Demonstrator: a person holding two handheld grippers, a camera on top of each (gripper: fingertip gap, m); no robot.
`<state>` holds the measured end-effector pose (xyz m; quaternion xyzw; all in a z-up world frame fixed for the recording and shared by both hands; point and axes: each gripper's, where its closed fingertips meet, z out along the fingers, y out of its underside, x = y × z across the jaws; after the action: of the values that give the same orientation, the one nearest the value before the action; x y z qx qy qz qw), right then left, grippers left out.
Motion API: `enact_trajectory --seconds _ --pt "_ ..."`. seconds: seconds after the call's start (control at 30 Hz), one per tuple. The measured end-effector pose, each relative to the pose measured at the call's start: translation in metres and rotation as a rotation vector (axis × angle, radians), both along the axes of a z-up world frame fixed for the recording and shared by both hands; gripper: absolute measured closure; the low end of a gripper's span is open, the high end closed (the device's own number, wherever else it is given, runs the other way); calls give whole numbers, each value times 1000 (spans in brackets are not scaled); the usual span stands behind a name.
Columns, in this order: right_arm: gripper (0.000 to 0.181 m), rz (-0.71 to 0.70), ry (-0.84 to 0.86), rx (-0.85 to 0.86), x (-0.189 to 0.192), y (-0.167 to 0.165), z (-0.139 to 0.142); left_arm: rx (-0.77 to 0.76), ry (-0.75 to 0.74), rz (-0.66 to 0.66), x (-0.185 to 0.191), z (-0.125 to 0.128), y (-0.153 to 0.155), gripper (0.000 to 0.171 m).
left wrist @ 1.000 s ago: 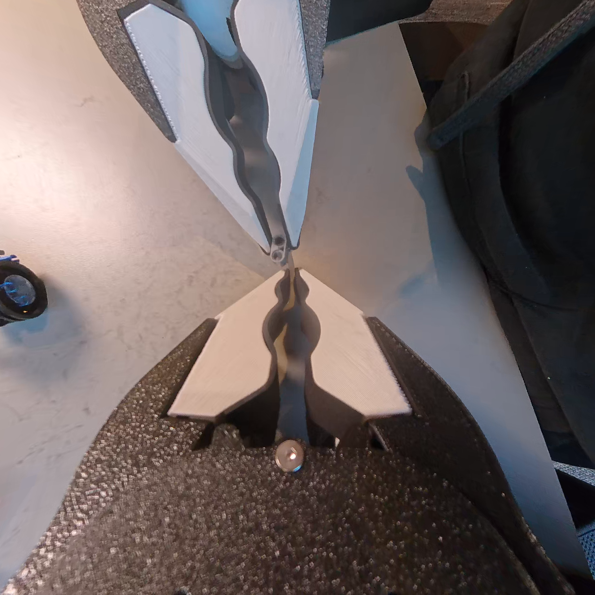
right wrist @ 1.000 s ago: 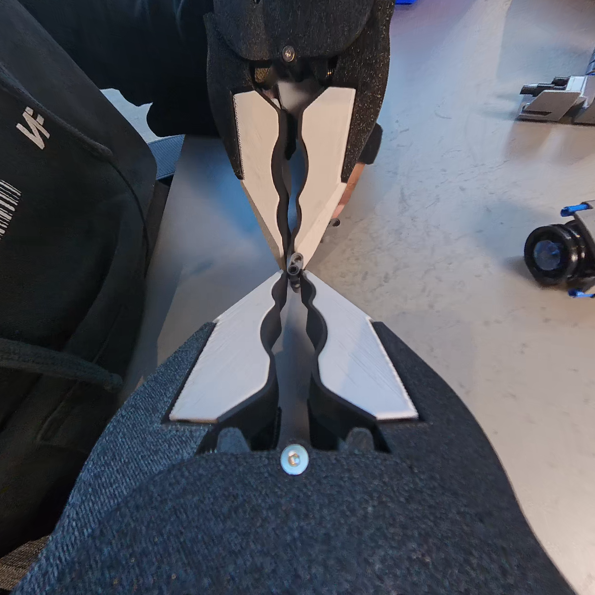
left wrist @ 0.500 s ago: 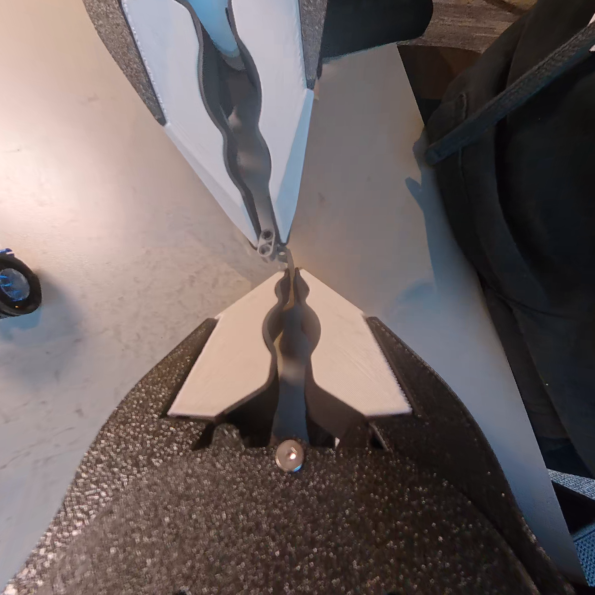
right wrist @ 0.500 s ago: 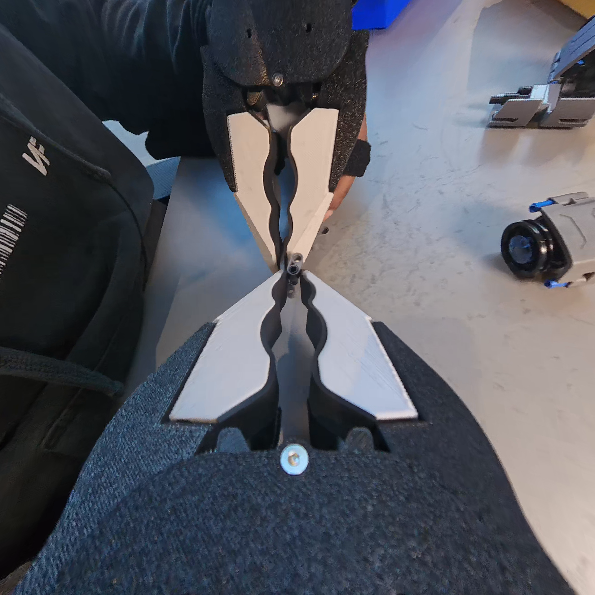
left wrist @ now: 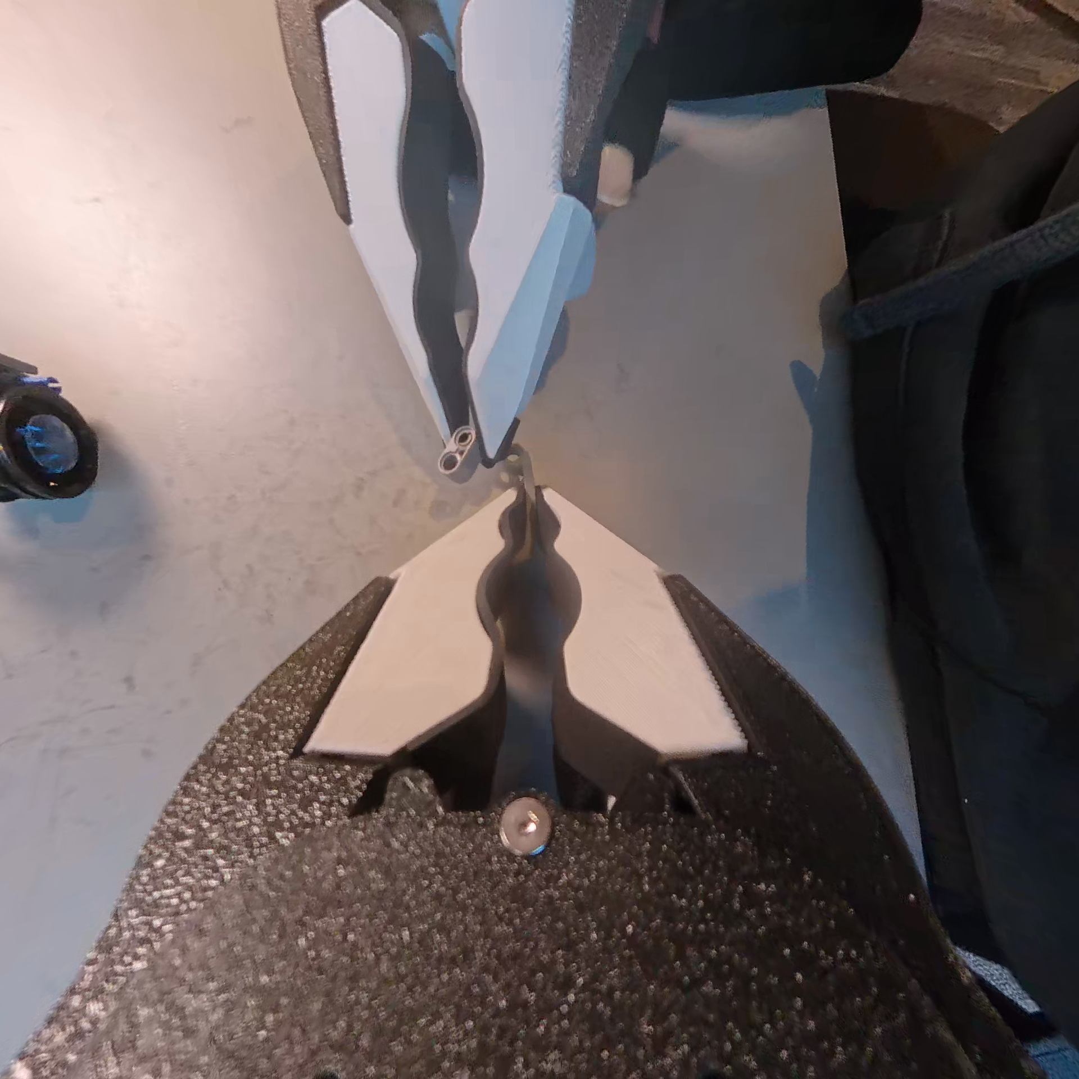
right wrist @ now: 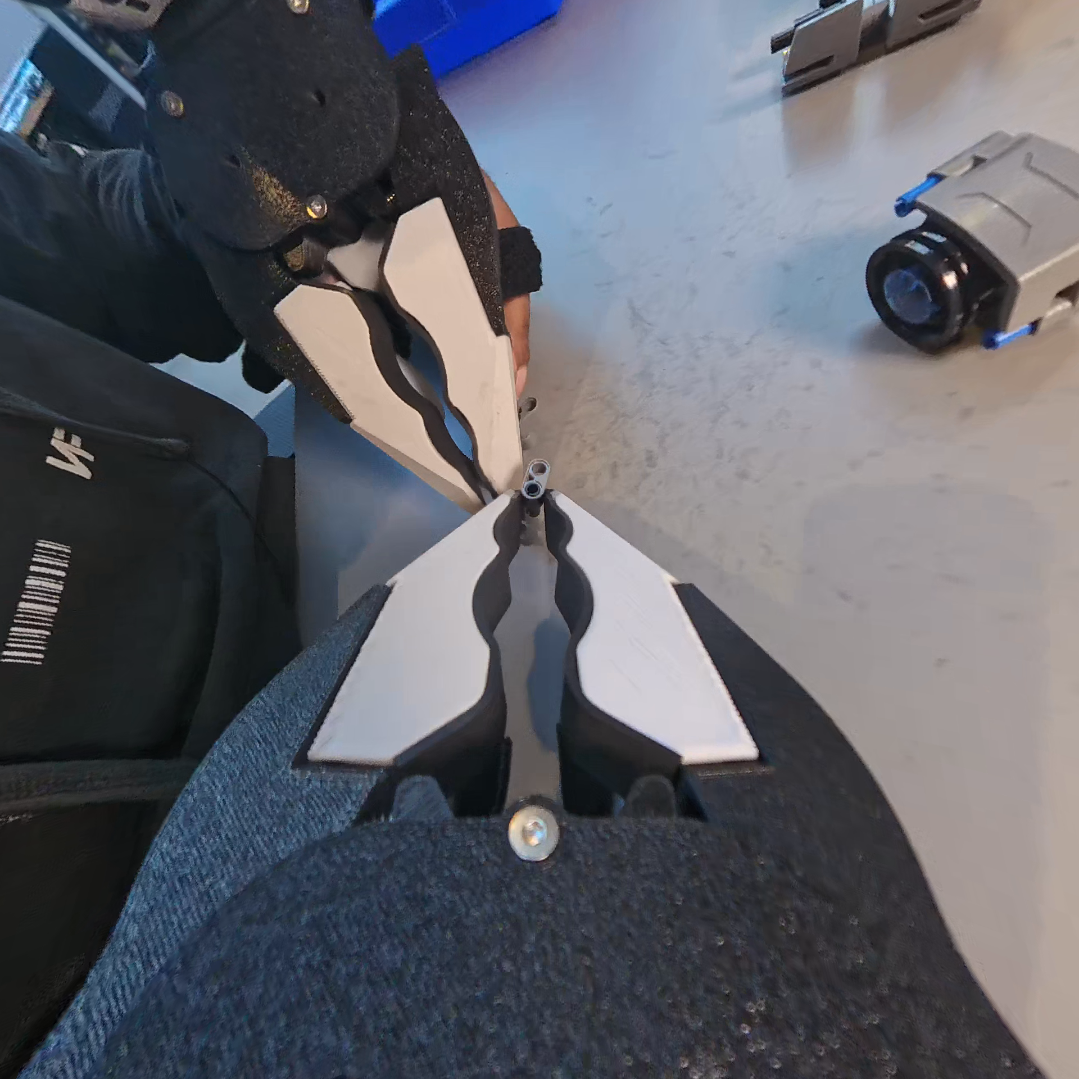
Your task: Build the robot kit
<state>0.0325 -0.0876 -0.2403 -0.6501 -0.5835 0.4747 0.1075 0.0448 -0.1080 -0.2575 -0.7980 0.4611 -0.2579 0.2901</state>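
Both grippers closed, right gripper [right wrist: 534, 496] pinching grey connector [right wrist: 536, 474]

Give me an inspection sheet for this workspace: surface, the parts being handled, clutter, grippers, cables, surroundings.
Surface: pale grey table, faintly mottled, bare around the fingertips.
Handled things: small grey two-hole connector pinched at the right gripper's tips; thin grey pin pinched at the left gripper's tips. The two sit close together; contact cannot be told.
Clutter: grey block assembly with a black lens-like ring and blue pins; a second grey assembly at the far edge.
Grippers: left gripper shut on the pin; right gripper shut on the connector, tips nearly meeting.
Cables: nothing seen.
Surroundings: black bag with strap beside the table; blue bin behind.
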Motion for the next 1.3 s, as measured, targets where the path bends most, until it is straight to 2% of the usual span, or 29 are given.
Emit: enact_trajectory --seconds 0.17,0.43,0.7,0.9,1.3 --pt "175 -53 -41 -15 2 0 -2 -9 -4 77 1 0 2 170" --pt "175 -95 -56 -1 6 -2 0 19 19 98 0 -1 2 170" --pt "175 -75 -47 123 6 -3 0 44 29 118 0 -1 1 170" --pt "176 39 53 298 8 -8 1 86 36 97 1 -1 -1 170" --pt "175 229 103 413 10 -12 1 108 27 61 1 -1 -2 170"
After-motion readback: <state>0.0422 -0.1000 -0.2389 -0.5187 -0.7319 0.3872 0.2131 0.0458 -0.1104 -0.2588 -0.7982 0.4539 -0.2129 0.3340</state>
